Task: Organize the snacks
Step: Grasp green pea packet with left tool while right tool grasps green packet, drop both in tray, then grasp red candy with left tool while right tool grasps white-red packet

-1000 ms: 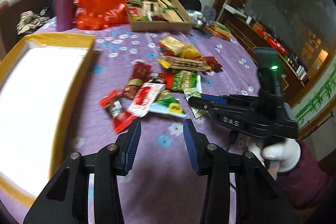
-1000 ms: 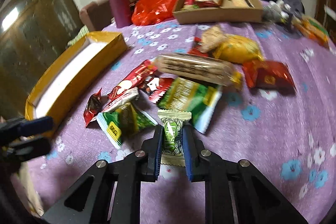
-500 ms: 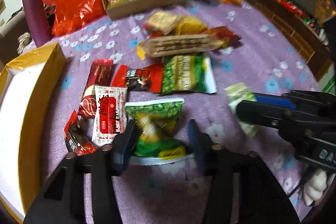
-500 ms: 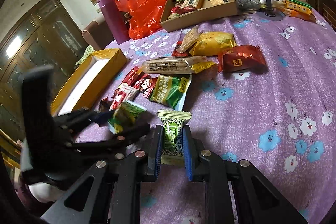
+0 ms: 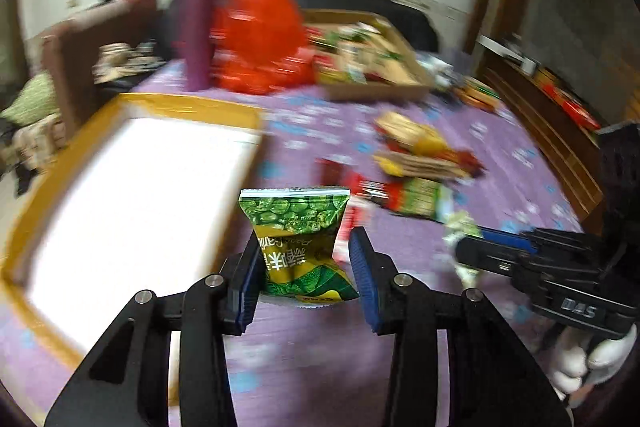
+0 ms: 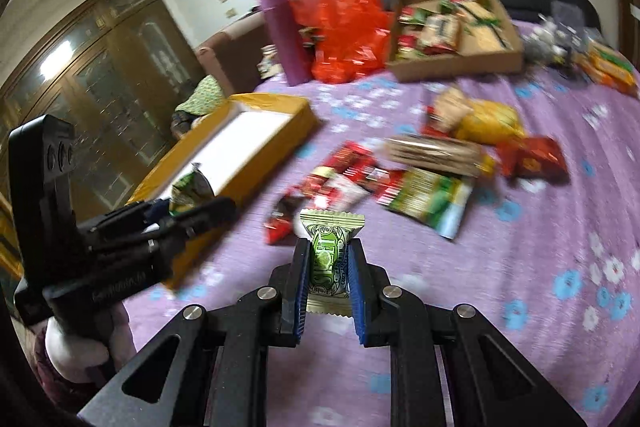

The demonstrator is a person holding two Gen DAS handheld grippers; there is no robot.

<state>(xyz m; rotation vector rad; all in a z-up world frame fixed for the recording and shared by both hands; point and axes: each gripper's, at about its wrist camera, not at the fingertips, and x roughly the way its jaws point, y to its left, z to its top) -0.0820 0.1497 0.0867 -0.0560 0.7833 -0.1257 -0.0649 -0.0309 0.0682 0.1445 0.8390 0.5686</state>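
Note:
A green pea snack packet (image 5: 298,247) hangs above the purple tablecloth with my left gripper (image 5: 306,251) shut on its waist, beside the yellow box (image 5: 192,103). From the right wrist view that same left gripper (image 6: 192,207) and its packet (image 6: 188,187) are at the near corner of the yellow box (image 6: 280,107). My right gripper (image 6: 328,263) is shut on a small pale green packet (image 6: 328,259), lifted off the cloth. In the left wrist view the right gripper (image 5: 468,241) is at the right, held by a white-gloved hand (image 5: 580,363).
Several loose snack packets (image 6: 420,187) lie mid-table on the flowered purple cloth (image 6: 540,307). At the back stand a cardboard tray (image 6: 456,65) of snacks, a red plastic bag (image 6: 340,27) and a purple bottle (image 6: 284,35). A sofa and dark cabinets surround the table.
My left gripper came down over the green pea packet, shut on it and lifted it left toward the yellow box. My right gripper rose with its pale green packet still gripped.

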